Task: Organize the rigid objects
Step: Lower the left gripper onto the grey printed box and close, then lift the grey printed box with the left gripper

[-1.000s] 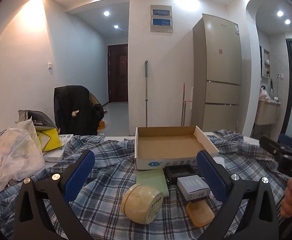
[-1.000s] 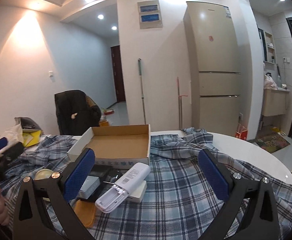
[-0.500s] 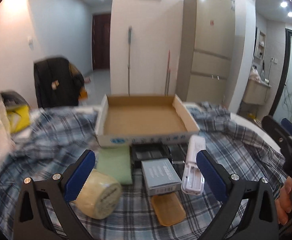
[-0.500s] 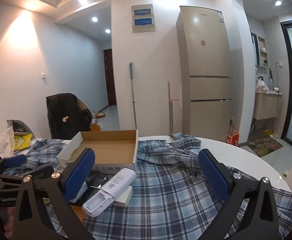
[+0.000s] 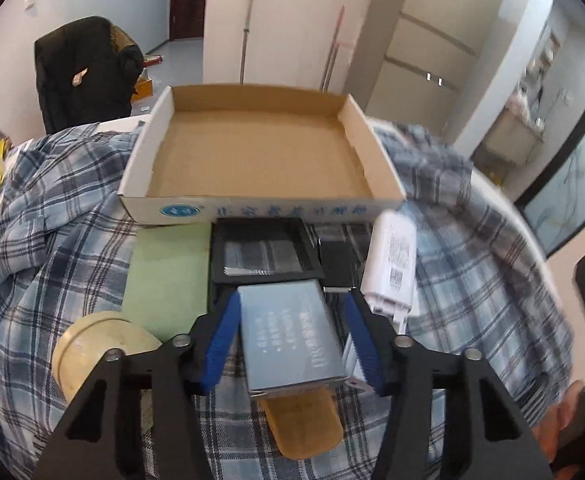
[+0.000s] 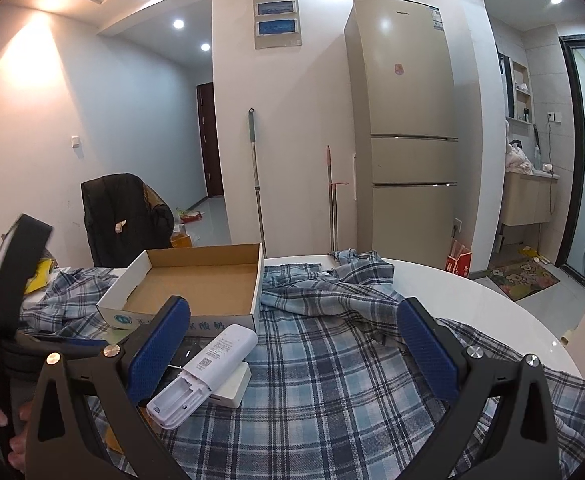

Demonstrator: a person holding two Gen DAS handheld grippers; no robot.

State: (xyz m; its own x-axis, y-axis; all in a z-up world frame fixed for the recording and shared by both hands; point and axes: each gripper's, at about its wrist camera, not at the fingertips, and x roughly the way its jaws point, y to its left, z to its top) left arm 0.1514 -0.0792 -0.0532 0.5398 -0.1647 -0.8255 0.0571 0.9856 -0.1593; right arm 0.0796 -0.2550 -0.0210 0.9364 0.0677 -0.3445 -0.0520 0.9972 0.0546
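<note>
The left gripper points steeply down at a grey box lying flat on the plaid cloth, its jaws closing with the box between them; the blue pads look just beside the box's long sides, though the blur hides whether they press yet. The box's long axis runs away from the camera toward the cardboard tray, slightly slanted, its near end lying over a tan oval piece. Just past it a black frame lies against the tray's front wall, with a green pad on its left side and a round cream jar on its side nearer the cloth's left edge. To the right a white device lies with its long axis slanting toward the tray's right front corner, propped on a small white block. The tray's floor is bare, and the cloth toward the table's rounded right edge is open. The right gripper hovers above that stretch with its jaws spread wide, nothing between them.
</note>
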